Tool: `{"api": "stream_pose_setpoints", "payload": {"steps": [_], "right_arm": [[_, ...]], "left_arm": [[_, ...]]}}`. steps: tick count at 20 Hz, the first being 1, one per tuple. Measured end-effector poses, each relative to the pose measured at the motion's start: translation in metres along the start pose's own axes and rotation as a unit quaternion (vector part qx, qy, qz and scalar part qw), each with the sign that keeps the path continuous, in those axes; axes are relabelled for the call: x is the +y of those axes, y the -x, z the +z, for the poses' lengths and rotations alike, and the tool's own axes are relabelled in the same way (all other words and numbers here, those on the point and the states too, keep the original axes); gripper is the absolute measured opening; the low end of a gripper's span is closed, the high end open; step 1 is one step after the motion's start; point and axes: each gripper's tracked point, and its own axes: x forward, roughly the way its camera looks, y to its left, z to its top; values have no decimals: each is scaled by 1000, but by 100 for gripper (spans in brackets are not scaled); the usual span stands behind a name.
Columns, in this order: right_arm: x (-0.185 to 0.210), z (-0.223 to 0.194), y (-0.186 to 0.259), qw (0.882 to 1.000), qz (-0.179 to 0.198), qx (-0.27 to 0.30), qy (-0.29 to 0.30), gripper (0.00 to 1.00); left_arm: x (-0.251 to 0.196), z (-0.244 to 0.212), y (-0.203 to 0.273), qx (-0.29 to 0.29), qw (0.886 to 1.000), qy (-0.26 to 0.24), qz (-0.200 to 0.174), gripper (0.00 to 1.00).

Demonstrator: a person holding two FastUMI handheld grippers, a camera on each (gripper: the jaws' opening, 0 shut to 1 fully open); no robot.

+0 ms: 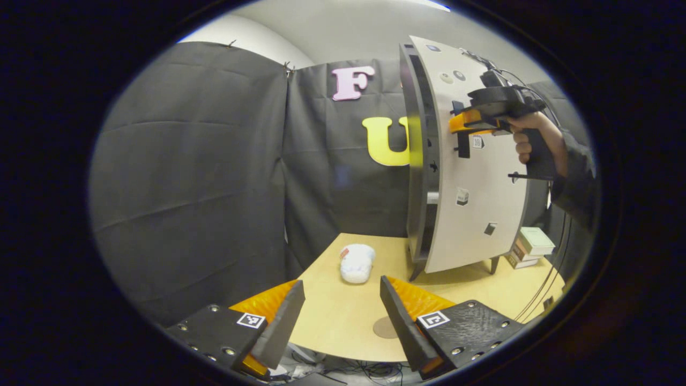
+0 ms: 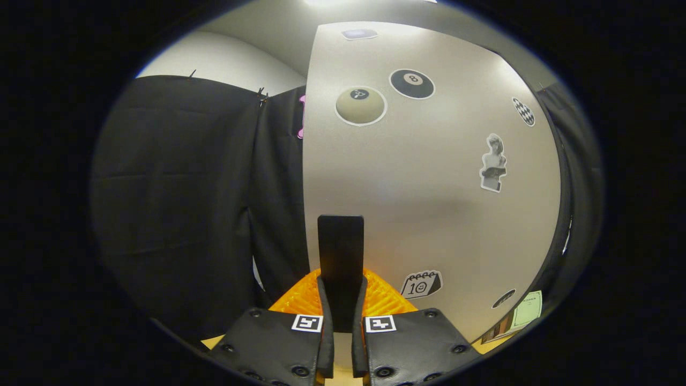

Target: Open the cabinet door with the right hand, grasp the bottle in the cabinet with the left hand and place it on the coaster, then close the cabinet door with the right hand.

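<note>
The right gripper [image 2: 342, 343] has its jaws closed narrow on the dark handle [image 2: 341, 252] of the cabinet door [image 2: 429, 203]. In the right gripper view the handle stands upright at 12 o'clock from the jaws and runs down between the fingers, its long axis vertical, so both fingers seem to press on it. In the left gripper view the same gripper [image 1: 482, 115] is at about 2 o'clock, held by a hand [image 1: 530, 142], at the door's [image 1: 477, 187] front face.

The left gripper [image 1: 343, 316] waits low over the near edge of the tabletop [image 1: 332, 316], jaws wide and holding nothing.

The door looks shut or nearly so; I judge the opening step is only at its start. The coming move turns on the pull: the handle lies straight ahead of the right jaws, so the pull must come back toward the person and swing on the hinge. Which side has the hinge I cannot tell.

The bottle should be inside the cabinet, behind the door. A white soft thing [image 1: 357, 262] lies on the tabletop at 12 o'clock from the left jaws; what it is I cannot make out. The coaster [image 1: 385, 327], a flat round disc, lies just beside the left gripper's right finger, partly cut off by it. The left gripper is the nearer one to the coaster, well apart from the cabinet.

Small boxes [image 1: 530, 246] sit at approx. 3 o'clock, behind the cabinet leg.
</note>
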Motion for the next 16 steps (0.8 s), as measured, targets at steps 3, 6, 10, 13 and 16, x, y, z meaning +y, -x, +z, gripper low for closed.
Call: {"api": "stream_pose_setpoints", "payload": {"steps": [3, 6, 10, 13, 16], "right_arm": [[-2, -2, 1, 1000, 16, 0, 0, 15], [-3, -3, 5, 999, 32, -1, 0, 15], [-6, -3, 11, 999, 53, -3, -2, 15], [-9, -2, 12, 998, 69, -4, -8, 15], [-11, -2, 14, 997, 75, -2, 1, 15]], "left_arm": [[0, 0, 1, -4, 1000, -1, -2, 86], [-1, 1, 1, -4, 1000, -2, -5, 87], [-2, 2, 2, -3, 1000, 0, -15, 86], [-2, 1, 2, -5, 1000, 4, -23, 86], [-2, 3, 0, -8, 1000, -1, -27, 86]]}}
